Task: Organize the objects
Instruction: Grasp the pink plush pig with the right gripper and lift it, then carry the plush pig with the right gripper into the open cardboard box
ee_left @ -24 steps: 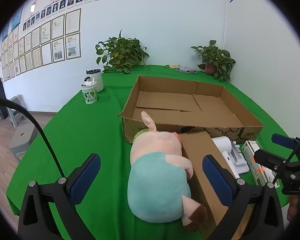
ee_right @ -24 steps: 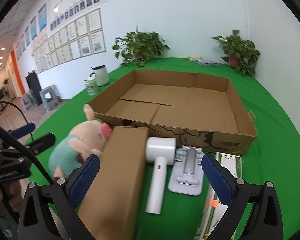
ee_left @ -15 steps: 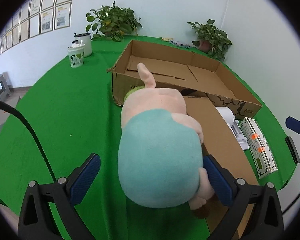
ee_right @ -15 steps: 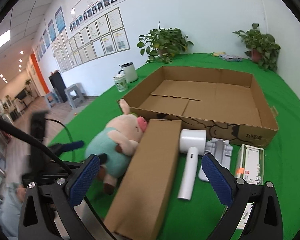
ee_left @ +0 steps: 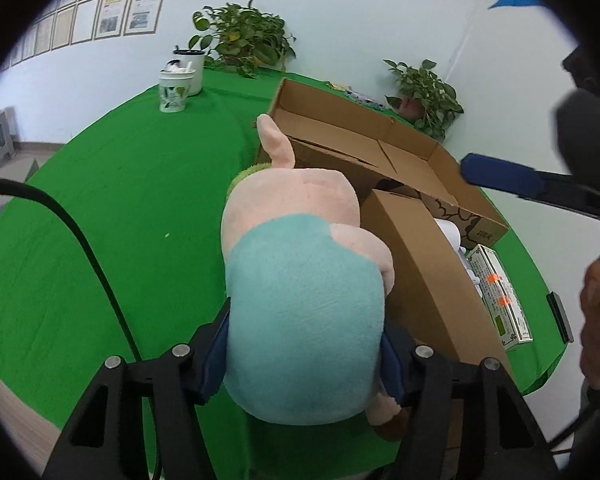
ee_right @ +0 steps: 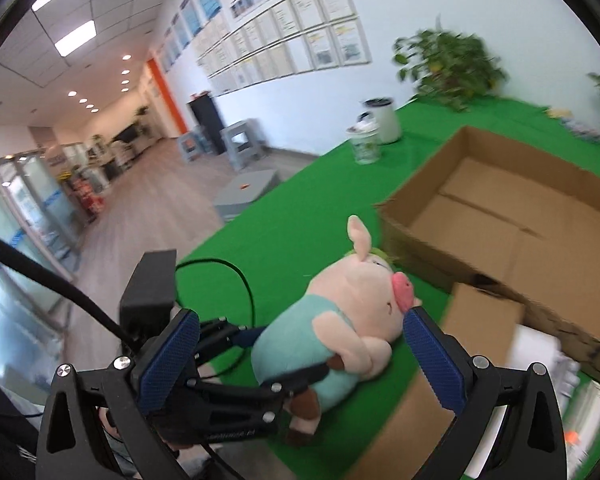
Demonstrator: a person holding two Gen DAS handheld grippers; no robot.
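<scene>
A plush pig (ee_left: 300,280) in a teal shirt lies on the green table, its head toward the open cardboard box (ee_left: 380,140). My left gripper (ee_left: 304,356) has its blue pads pressed into both sides of the pig's teal body. In the right wrist view the same pig (ee_right: 352,312) shows with the left gripper (ee_right: 228,400) clamped on its rear end. My right gripper (ee_right: 300,360) hovers above it, jaws wide open with nothing between them. One right fingertip (ee_left: 500,178) juts in from the right over the box.
A long closed brown box (ee_left: 420,272) lies against the pig's right side. Beyond it are a white appliance (ee_left: 454,236) and a green-and-white carton (ee_left: 500,296). Two cups (ee_left: 174,90) and potted plants (ee_left: 244,36) stand at the table's back. The left gripper's cable (ee_right: 236,280) loops over the cloth.
My left gripper has moved in over the pig and its jaws have come together onto the teal body. The right gripper has swung left, from the boxes toward the pig.
</scene>
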